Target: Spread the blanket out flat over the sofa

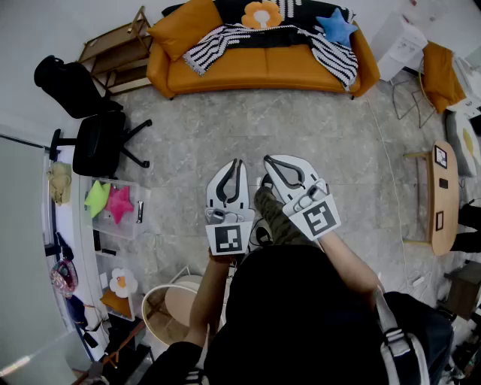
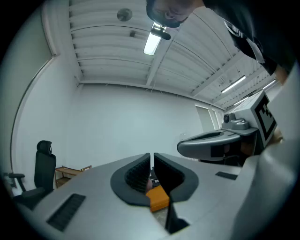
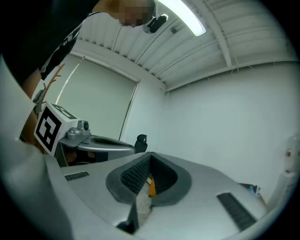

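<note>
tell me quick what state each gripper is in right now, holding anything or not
Left gripper: jaws closed, holding nothing.
Right gripper: jaws closed, holding nothing.

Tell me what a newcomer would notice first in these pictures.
The orange sofa at the top of the head view stands out first, with a striped blanket draped unevenly across it, a flower cushion and a blue star cushion. Nearer the person, the left gripper and right gripper are held side by side over the grey floor, both shut and empty.
</note>
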Demonstrator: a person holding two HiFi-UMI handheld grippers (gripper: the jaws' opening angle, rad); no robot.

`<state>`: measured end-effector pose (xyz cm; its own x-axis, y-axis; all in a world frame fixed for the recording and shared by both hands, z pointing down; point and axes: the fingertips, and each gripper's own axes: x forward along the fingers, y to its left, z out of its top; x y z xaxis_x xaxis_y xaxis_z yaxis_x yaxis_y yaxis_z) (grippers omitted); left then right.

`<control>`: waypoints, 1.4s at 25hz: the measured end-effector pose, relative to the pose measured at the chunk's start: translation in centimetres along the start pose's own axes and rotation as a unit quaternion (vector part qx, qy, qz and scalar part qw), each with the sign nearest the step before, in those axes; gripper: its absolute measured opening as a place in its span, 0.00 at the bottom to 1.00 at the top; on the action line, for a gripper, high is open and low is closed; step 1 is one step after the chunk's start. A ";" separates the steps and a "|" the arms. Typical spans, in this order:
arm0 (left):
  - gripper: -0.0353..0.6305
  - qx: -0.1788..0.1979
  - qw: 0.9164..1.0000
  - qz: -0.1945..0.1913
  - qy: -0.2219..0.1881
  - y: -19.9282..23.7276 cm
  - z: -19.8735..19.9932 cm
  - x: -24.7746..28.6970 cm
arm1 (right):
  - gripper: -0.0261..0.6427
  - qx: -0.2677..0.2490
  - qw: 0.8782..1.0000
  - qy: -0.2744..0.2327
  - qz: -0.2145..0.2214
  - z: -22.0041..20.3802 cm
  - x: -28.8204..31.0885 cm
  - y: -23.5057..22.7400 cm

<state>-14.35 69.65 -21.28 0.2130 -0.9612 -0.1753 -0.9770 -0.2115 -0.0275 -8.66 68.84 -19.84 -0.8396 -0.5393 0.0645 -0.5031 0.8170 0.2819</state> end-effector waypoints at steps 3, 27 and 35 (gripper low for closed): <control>0.12 0.010 1.000 0.001 -0.001 1.4 -0.7 3.9 | 0.05 0.008 1.000 0.007 -0.005 -1.7 2.6 -3.2; 0.12 0.023 0.999 0.019 0.041 16.4 -6.0 24.3 | 0.10 0.008 0.999 0.028 0.032 -7.2 22.8 -17.2; 0.12 0.013 0.998 -0.053 0.029 21.9 -8.4 28.0 | 0.11 0.011 0.995 0.088 -0.035 -8.3 28.2 -18.6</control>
<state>-29.68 36.61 -18.50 0.3147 -0.9424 -0.1134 -0.9487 -0.3085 -0.0693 -21.26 36.81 -15.35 -0.7548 -0.6207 0.2121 -0.5646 0.7794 0.2715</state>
